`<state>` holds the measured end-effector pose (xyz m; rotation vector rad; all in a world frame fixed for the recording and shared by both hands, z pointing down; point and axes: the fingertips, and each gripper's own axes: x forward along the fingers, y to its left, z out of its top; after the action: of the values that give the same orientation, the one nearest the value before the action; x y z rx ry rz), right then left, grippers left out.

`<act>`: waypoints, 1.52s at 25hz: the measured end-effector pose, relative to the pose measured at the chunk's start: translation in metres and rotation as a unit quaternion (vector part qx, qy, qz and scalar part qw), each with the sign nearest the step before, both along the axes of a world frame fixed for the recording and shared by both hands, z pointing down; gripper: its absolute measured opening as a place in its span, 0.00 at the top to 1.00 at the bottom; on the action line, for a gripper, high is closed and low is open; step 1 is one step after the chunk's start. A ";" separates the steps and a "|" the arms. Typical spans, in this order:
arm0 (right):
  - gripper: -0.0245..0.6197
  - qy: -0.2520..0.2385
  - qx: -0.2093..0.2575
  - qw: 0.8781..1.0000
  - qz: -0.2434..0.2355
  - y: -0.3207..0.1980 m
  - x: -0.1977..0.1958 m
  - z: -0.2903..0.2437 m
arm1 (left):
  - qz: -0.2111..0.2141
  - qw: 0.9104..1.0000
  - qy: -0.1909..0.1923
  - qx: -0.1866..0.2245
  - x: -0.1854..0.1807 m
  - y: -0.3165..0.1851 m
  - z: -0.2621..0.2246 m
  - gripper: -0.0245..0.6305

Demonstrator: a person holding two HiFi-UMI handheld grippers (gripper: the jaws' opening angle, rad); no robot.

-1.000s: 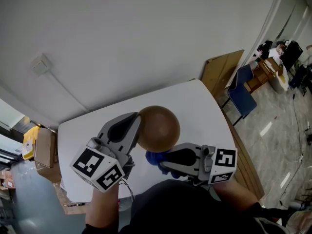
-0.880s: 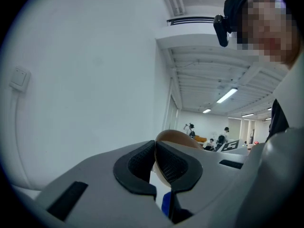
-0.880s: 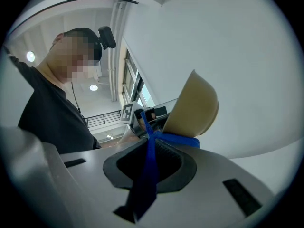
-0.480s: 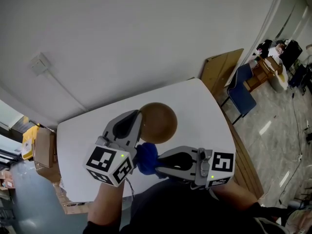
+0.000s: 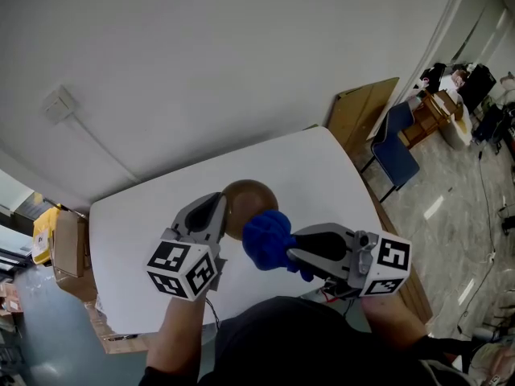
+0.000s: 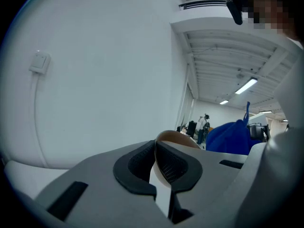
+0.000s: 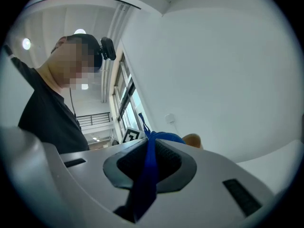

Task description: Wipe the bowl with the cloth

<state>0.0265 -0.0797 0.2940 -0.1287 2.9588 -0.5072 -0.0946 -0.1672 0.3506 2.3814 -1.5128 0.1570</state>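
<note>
A brown bowl (image 5: pixel 248 201) is held above the white table (image 5: pixel 322 175), its rim pinched in my left gripper (image 5: pixel 223 212), which is shut on it. In the left gripper view the bowl's pale rim (image 6: pixel 176 137) runs between the two pads (image 6: pixel 171 167). My right gripper (image 5: pixel 288 252) is shut on a bunched blue cloth (image 5: pixel 268 240), which hangs just in front of and right of the bowl. In the right gripper view the blue cloth (image 7: pixel 150 175) is clamped between the jaws, with the bowl (image 7: pixel 192 139) just beyond it.
A wooden panel (image 5: pixel 362 115) leans by the table's far right corner beside a blue chair (image 5: pixel 398 153). Cardboard boxes (image 5: pixel 64 244) stand off the table's left side. The wall (image 5: pixel 201 63) runs behind the table.
The bowl has come lower and smaller in view with the left gripper. The right gripper has lifted the blue cloth up and to the right, from under the bowl to beside it.
</note>
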 end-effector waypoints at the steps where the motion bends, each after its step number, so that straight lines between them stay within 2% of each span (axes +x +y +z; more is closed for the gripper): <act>1: 0.89 0.001 -0.002 1.000 0.011 -0.005 0.004 0.001 | 0.000 1.000 0.002 -0.008 0.001 0.001 0.006 0.93; 4: 0.89 0.004 -0.013 0.998 0.055 -0.022 0.019 0.008 | -0.001 0.999 0.008 -0.036 0.004 0.001 0.027 0.93; 8: 0.89 -0.007 -0.051 0.992 0.115 -0.052 0.041 0.021 | -0.005 0.997 0.015 -0.075 0.005 -0.001 0.061 0.93; 13: 0.89 -0.008 -0.085 0.983 0.162 -0.076 0.057 0.040 | 0.005 0.991 0.034 -0.133 0.009 -0.004 0.123 0.93; 18: 0.89 0.015 -0.108 0.978 0.177 -0.075 0.064 0.066 | 0.019 0.984 0.025 -0.176 0.024 0.003 0.181 0.93; 23: 0.89 0.033 -0.138 0.972 0.190 -0.072 0.041 0.103 | 0.032 0.979 0.023 -0.200 0.013 0.013 0.230 0.93; 30: 0.89 0.043 -0.157 0.968 0.189 -0.071 0.041 0.119 | 0.036 0.972 0.025 -0.232 0.027 0.016 0.277 0.93; 38: 0.89 0.057 -0.160 0.967 0.193 -0.071 0.041 0.124 | 0.052 0.967 0.016 -0.249 0.038 0.015 0.313 0.93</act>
<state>0.0671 -0.1507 0.4175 -0.7717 2.8217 -0.9337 -0.0565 -0.1520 0.6633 2.0428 -1.1622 0.4623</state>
